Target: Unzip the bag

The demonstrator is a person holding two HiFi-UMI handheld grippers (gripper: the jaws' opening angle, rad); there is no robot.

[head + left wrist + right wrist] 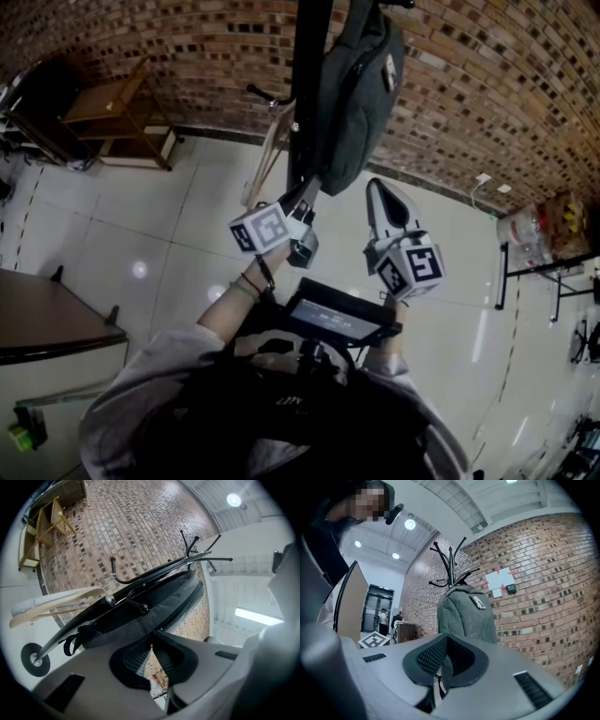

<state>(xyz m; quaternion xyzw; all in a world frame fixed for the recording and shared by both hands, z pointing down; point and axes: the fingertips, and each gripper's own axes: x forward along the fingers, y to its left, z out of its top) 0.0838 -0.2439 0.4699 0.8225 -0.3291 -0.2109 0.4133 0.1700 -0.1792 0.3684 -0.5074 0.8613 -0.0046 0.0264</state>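
A grey backpack (361, 84) hangs on a black coat rack (309, 75) in front of a brick wall. My left gripper (310, 185) reaches up to the bag's lower corner beside the pole. In the left gripper view its jaws meet in a point (152, 632) right on the edge of the grey fabric (140, 620), so it looks shut on that edge. My right gripper (376, 184) is shut with nothing in it, below and to the right of the bag and apart from it. From the right gripper (446, 637) the bag (464, 616) hangs upright ahead.
A pale wooden hanger (51, 604) leans by the rack's pole (140, 581), and the rack's base wheel (35, 659) shows below. A wooden shelf (117, 112) stands at the back left, a brown table (47, 319) at the near left, a black stand (525, 272) on the right.
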